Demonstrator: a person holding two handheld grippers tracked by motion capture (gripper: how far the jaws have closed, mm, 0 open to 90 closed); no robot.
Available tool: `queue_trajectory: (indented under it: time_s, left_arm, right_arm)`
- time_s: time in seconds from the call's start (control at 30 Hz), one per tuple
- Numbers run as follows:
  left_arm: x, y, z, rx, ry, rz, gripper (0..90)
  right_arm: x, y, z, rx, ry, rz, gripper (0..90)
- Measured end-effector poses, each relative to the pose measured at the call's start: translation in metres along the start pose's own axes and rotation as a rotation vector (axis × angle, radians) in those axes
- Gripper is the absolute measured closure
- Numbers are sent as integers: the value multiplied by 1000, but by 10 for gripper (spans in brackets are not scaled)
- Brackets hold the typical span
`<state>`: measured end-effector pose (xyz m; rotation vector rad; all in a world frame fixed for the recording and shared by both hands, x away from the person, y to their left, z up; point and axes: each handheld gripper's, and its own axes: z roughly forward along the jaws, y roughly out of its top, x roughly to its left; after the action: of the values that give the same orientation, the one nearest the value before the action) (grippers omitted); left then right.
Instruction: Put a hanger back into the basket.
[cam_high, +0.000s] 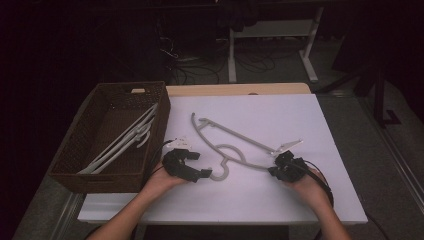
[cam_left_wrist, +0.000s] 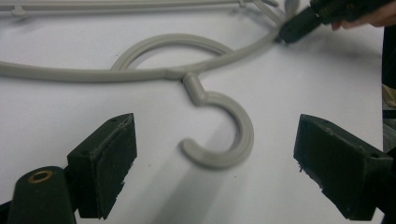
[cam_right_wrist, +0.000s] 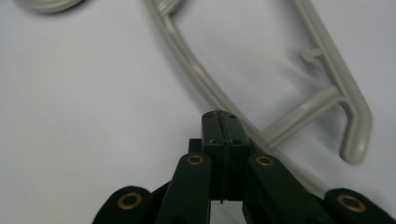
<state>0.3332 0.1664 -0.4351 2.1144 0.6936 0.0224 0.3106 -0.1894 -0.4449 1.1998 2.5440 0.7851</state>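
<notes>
Hanger pickup, both tools closing in on the tabletop.
Left tool is standing wide open, straddling the hook untouched; right tool is pressing its shut, empty jaws against the hanger arm, long axis running away toward the basket.

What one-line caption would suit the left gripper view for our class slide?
Open left gripper poised over the grey hanger's hook on the white table.
</notes>
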Motion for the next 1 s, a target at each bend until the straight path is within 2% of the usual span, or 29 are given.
queue_trajectory:
  time_s: [0.07,0.1,0.3,0.4,0.5,0.63,0.83,1.0]
  left_arm:
    - [0,0,0,3,1,2,133]
    - [0,1,0,2,0,2,133]
    - [0,1,1,4,-2,2,133]
    - [0,1,0,1,-2,3,133]
    - [1,1,0,-1,-1,1,133]
    - [0,2,0,-2,-1,1,133]
    - [0,1,0,-3,-2,0,134]
    - [-1,1,0,-1,-3,4,134]
  right_arm:
    - [-5,0,0,-3,-9,14,891]
    - [-19,3,2,-13,-41,47,891]
    - [-43,9,5,-35,-103,97,891]
    - [-48,14,5,-59,-81,120,891]
    - [-42,26,6,-98,-36,112,891]
    - [-26,54,21,-139,56,73,890]
    - [1,98,53,-154,115,-6,891]
    - [15,121,83,-146,127,-39,891]
